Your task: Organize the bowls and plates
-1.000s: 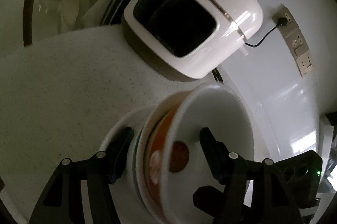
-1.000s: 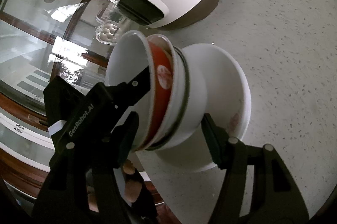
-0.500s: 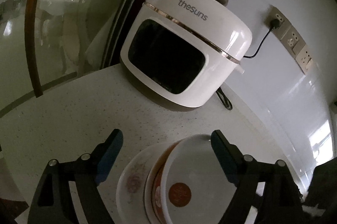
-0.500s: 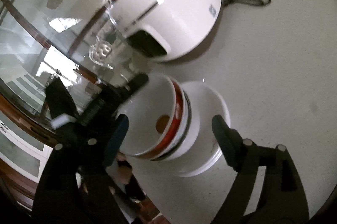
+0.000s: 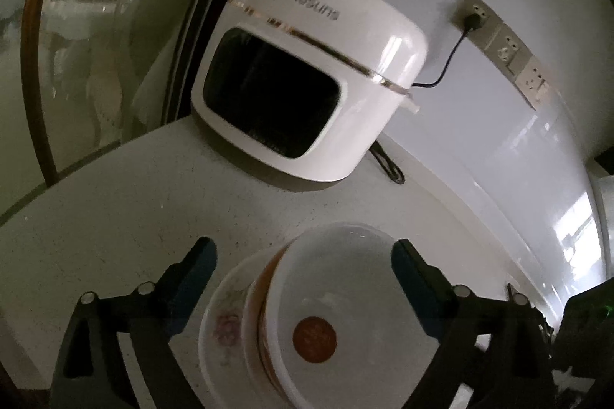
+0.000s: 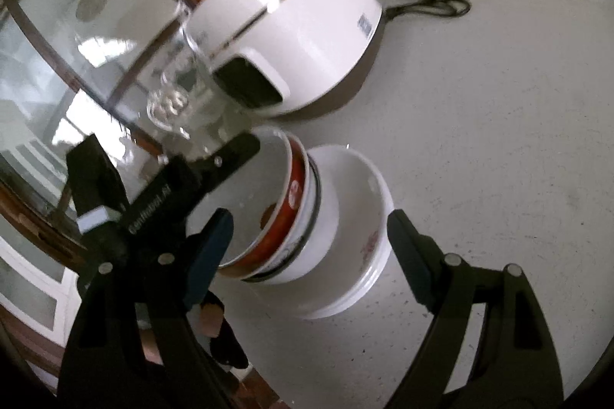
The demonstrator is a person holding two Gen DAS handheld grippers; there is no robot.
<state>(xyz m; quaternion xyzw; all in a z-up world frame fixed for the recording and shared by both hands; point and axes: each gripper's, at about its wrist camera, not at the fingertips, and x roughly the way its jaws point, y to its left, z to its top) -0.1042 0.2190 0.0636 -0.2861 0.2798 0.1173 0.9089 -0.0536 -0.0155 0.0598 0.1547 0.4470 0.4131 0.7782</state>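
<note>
A nested stack of dishes is seen on the speckled pale surface (image 6: 499,148), in front of a white cooker. At the bottom lies a wide white plate (image 6: 364,217) with a faint pink flower print. In it sits a white bowl with a dark band (image 6: 307,240), then a red-orange bowl (image 6: 293,194), and innermost a white bowl (image 5: 337,278) with a round red-brown mark at its centre. The stack leans to one side (the bowls are not seated level in the plate).

The surface is bounded by a plain white wall (image 5: 479,148) carrying a row of sockets (image 5: 506,44), and by a wood-framed glass cabinet (image 6: 57,44). The white cooker (image 5: 307,71) stands just behind the stack, with its black cord (image 6: 422,4) looped on the surface beside it.

The left claw (image 5: 303,255) is opening, its pads set either side of the stack and clear of it. The right claw (image 6: 307,228) is spread wide around the stack, nothing being gripped. Fingertips of the person's hand (image 6: 211,318) are seen beneath the left claw's black frame.
</note>
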